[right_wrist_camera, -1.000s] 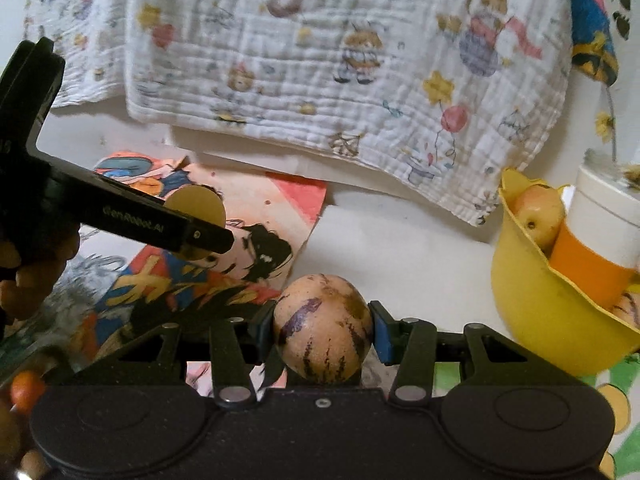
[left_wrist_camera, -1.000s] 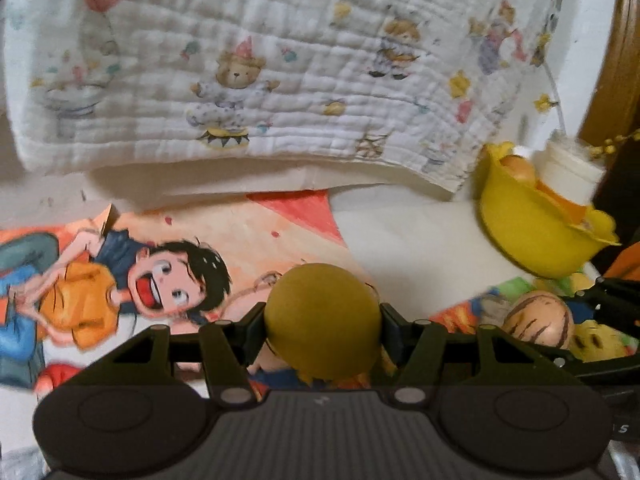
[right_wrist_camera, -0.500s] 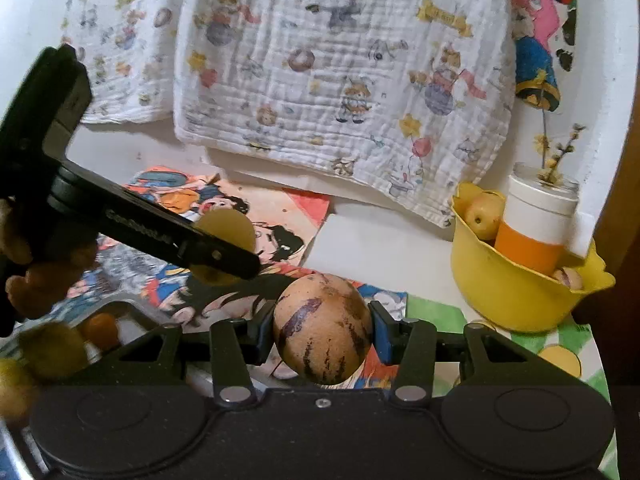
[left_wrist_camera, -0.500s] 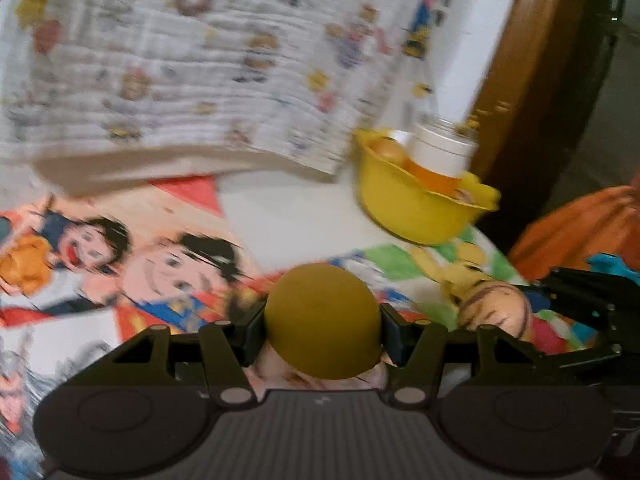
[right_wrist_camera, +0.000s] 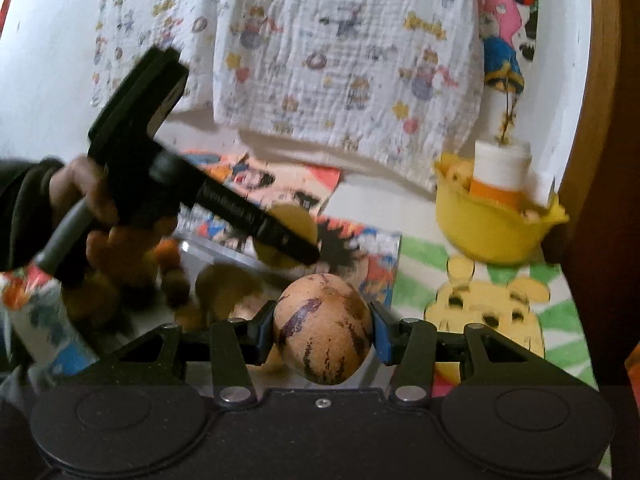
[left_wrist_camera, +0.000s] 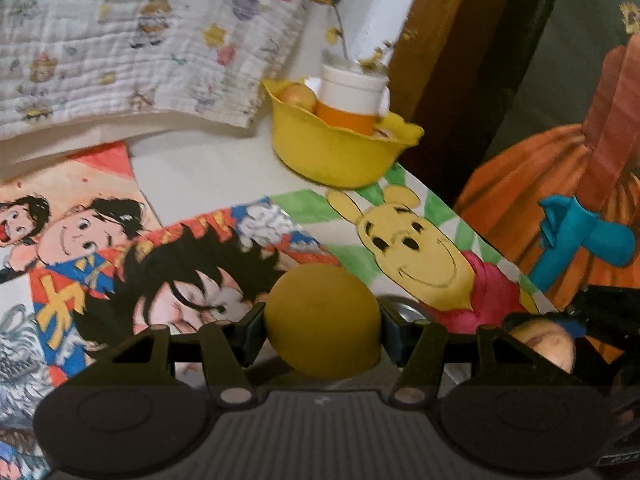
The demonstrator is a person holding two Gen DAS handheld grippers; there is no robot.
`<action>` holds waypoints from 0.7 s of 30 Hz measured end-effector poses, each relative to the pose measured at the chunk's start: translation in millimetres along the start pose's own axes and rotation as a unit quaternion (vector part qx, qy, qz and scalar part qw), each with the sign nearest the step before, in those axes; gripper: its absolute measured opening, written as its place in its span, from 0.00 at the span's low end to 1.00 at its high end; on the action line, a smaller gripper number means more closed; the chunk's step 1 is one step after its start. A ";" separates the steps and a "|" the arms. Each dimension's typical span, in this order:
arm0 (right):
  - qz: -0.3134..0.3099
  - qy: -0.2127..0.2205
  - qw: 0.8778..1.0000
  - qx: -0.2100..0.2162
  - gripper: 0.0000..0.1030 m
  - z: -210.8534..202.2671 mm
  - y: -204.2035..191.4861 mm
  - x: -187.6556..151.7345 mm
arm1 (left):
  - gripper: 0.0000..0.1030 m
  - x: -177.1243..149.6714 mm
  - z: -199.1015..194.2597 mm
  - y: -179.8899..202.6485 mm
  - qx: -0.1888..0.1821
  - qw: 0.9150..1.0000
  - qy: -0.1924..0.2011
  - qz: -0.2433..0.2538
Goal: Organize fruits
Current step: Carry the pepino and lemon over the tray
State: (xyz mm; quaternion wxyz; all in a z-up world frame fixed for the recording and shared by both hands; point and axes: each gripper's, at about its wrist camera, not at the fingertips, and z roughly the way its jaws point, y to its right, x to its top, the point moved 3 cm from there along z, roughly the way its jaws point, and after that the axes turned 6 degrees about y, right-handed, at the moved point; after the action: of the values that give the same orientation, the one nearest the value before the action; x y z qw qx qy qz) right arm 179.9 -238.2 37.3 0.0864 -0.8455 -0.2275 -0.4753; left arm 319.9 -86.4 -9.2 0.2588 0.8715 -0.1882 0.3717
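This looks like a room in a home, probably one that a child uses. A white muslin blanket (right_wrist_camera: 340, 52) printed with small bears and stars hangs at the back. The white table (left_wrist_camera: 208, 168) is covered with hand-coloured cartoon drawings (left_wrist_camera: 420, 248), one of them a yellow bear. A yellow plastic bowl (left_wrist_camera: 332, 152) with fruit and a white and orange cup (left_wrist_camera: 350, 102) stands near a wooden door frame (left_wrist_camera: 432, 32).

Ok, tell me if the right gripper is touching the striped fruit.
Touching: the right wrist view shows the right gripper clamping the striped fruit on both sides.
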 end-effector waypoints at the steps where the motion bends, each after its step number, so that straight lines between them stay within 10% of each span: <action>1: 0.001 -0.004 1.000 0.002 0.48 -1.1 -0.8 -5.4 | 0.61 -2.8 1.0 3.2 -0.004 1.000 -0.004 0.005; 21: -0.019 -0.016 0.999 0.024 0.49 7.7 -13.8 -48.4 | 0.61 -9.6 38.3 34.3 0.012 0.996 -0.056 0.064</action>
State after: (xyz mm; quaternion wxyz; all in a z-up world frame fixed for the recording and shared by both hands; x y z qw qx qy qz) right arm 157.8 -237.9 -8.6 0.0941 -0.8464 -0.2561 -0.4574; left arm 316.8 -135.0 -28.3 0.2130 0.8801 -0.2533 0.3404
